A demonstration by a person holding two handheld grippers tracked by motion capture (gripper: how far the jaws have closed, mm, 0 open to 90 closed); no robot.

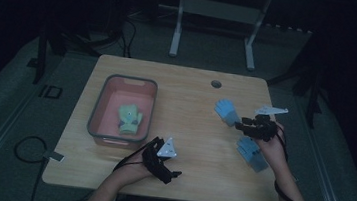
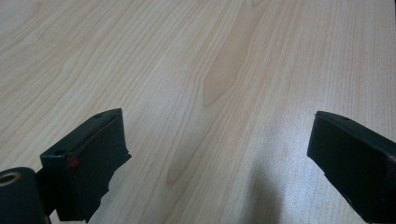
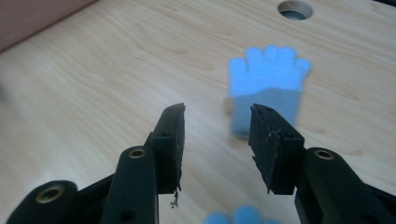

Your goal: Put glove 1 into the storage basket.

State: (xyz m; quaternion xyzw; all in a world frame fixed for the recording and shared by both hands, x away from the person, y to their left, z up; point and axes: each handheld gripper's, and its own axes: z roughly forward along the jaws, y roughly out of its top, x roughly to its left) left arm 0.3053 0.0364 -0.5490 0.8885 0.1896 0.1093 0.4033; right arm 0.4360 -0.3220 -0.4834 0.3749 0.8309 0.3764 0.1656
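Two blue gloves lie on the right half of the wooden table (image 1: 188, 131). The far blue glove (image 1: 225, 110) lies flat with its fingers pointing away, and in the right gripper view the same glove (image 3: 266, 88) sits just beyond my jaws. My right gripper (image 1: 240, 124) (image 3: 217, 114) hovers beside its cuff, open partway, with nothing between the pads. The near blue glove (image 1: 252, 152) (image 3: 238, 217) lies under my right hand. My left gripper (image 1: 171, 175) (image 2: 217, 154) stands wide open low over bare wood near the front edge.
A pink bin with a grey rim (image 1: 98, 107) stands at the left and holds a green glove (image 1: 129, 119). A round cable hole (image 1: 216, 83) (image 3: 294, 8) is near the table's far edge. Cables trail off the front edge.
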